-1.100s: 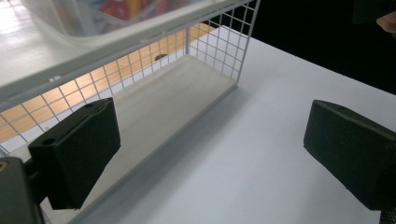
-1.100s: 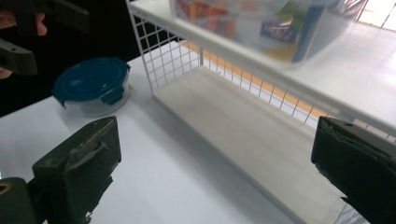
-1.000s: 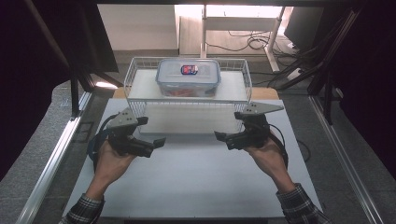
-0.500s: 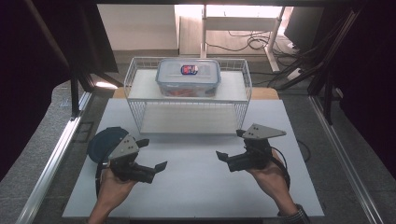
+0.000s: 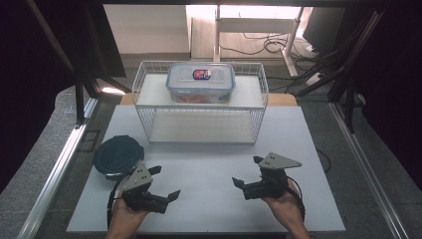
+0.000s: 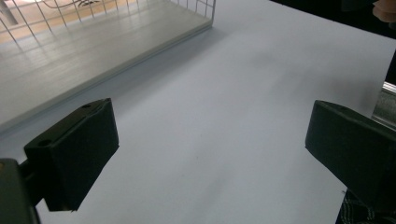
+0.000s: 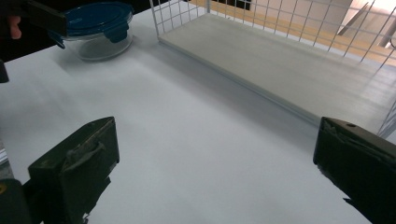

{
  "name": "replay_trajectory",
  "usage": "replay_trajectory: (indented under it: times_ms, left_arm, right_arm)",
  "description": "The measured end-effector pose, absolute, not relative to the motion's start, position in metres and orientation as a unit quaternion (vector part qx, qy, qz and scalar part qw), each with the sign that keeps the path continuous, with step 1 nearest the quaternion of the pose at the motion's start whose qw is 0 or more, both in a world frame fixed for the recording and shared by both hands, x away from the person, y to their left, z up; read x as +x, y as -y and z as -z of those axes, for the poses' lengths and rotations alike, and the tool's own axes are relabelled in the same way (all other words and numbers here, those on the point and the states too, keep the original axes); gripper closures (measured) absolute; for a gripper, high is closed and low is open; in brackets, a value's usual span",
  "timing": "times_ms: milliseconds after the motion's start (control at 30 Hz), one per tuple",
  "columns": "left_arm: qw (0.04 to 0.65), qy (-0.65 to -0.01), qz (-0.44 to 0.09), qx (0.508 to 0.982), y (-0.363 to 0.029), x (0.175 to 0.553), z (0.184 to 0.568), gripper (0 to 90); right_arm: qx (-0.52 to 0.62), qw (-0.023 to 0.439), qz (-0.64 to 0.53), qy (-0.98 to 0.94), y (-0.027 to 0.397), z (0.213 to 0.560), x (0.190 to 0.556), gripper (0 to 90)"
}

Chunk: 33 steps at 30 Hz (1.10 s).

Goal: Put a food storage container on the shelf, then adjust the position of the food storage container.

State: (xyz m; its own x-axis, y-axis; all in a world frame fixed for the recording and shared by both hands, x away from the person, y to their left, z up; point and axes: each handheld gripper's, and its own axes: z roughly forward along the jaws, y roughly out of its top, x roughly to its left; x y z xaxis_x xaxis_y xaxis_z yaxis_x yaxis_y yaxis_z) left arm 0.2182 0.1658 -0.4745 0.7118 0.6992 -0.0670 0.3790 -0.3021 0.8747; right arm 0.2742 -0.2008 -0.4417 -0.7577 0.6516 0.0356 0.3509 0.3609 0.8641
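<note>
Both grippers empty, jaws wide apart over the white table point(image 5: 209, 169).
Left gripper point(image 5: 161, 183) partly hides round blue-lidded glass container point(image 5: 118, 156); right gripper point(image 5: 247, 172) faces it.

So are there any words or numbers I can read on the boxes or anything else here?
None can be read.
Red and blue sticker on the lid of the clear box on top of the wire rack: too small and blurred to read.
Round container with the dark blue lid, left gripper and right gripper: no writing visible.
</note>
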Motion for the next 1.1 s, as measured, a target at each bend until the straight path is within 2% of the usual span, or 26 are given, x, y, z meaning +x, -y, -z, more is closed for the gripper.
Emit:
replay_trajectory:
  times_ms: [267,400,567,867,1100]
  left_arm:
    - [0.459,-0.332,-0.182,0.804,-0.163,0.206,0.498,3.5]
    - [0.456,-0.340,-0.161,0.807,-0.164,0.205,0.512,3.6]
    - [0.441,-0.340,-0.146,0.818,-0.159,0.209,0.521,3.1]
    - [0.428,-0.357,-0.120,0.821,-0.159,0.216,0.526,4.1]
    - [0.432,-0.360,-0.099,0.821,-0.161,0.225,0.515,3.8]
  right_arm:
    - [0.301,0.166,-0.475,-0.810,0.202,0.463,0.259,0.0]
    - [0.291,0.179,-0.452,-0.824,0.200,0.479,0.252,0.0]
    - [0.294,0.157,-0.428,-0.840,0.197,0.498,0.250,0.0]
    - [0.294,0.153,-0.427,-0.842,0.195,0.502,0.253,0.1]
    - [0.294,0.148,-0.426,-0.843,0.193,0.505,0.254,0.3]
